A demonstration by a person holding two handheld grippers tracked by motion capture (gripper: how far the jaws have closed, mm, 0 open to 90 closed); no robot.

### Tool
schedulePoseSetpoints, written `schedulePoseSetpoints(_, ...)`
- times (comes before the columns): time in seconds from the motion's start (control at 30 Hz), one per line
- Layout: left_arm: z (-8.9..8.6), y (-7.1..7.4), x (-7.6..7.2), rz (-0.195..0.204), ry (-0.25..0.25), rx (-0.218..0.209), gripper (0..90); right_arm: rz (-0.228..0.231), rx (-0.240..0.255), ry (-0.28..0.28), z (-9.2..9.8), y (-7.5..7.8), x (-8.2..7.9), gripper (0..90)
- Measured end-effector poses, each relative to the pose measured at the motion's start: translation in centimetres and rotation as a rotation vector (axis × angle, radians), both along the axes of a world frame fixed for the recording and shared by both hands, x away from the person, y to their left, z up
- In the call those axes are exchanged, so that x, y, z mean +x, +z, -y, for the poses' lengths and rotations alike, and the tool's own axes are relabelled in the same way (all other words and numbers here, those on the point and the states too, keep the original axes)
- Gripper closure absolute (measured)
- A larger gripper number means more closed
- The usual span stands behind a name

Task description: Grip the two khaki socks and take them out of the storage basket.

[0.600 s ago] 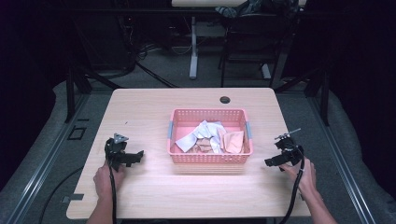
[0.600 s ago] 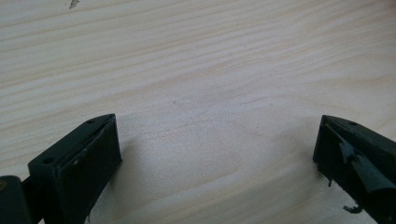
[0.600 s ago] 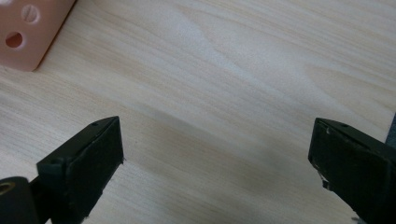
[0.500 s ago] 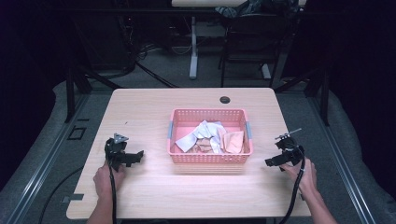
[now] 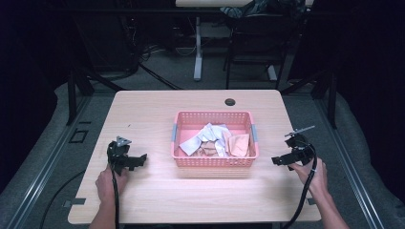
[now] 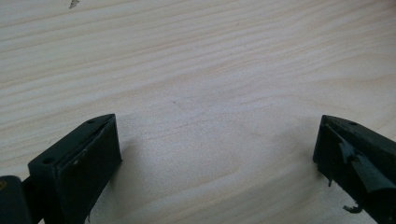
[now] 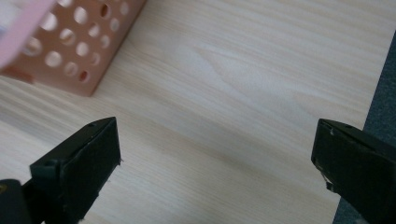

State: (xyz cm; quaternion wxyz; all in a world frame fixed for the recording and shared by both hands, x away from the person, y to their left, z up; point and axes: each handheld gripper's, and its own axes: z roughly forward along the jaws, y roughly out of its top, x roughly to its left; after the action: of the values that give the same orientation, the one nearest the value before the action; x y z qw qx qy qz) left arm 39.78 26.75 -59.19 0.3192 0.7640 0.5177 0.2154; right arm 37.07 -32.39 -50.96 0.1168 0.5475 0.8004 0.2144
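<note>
A pink perforated basket [image 5: 213, 161] stands in the middle of the wooden table [image 5: 153, 109], with white and tan crumpled cloths [image 5: 217, 141] inside. My left gripper [image 5: 138, 159] rests on the table left of the basket, held by a hand, jaws wide apart over bare wood [image 6: 210, 116]; nothing is between them. My right gripper [image 5: 278, 161] sits right of the basket, also open and empty. In the right gripper view the basket's corner [image 7: 70, 51] lies at the upper left, beyond the jaws.
A dark round grommet hole [image 5: 230, 102] is set near the table's far edge. The table's right edge [image 7: 373, 93] runs close beside the right gripper. Black frame legs and cables stand on the floor behind the table.
</note>
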Motion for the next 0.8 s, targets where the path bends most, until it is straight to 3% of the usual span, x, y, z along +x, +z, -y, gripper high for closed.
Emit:
schedulePoseSetpoints(0.37,-0.1,0.1,0.0,-0.006,-0.005,0.005,0.4,0.046,0.005,0.034,-1.2,3.0,0.0,0.7)
schedulePoseSetpoints(0.8,0.0,0.0,0.0,-0.001,-0.004,0.003,0.4,0.057,0.01,0.096,-2.9,6.4,0.8,0.7)
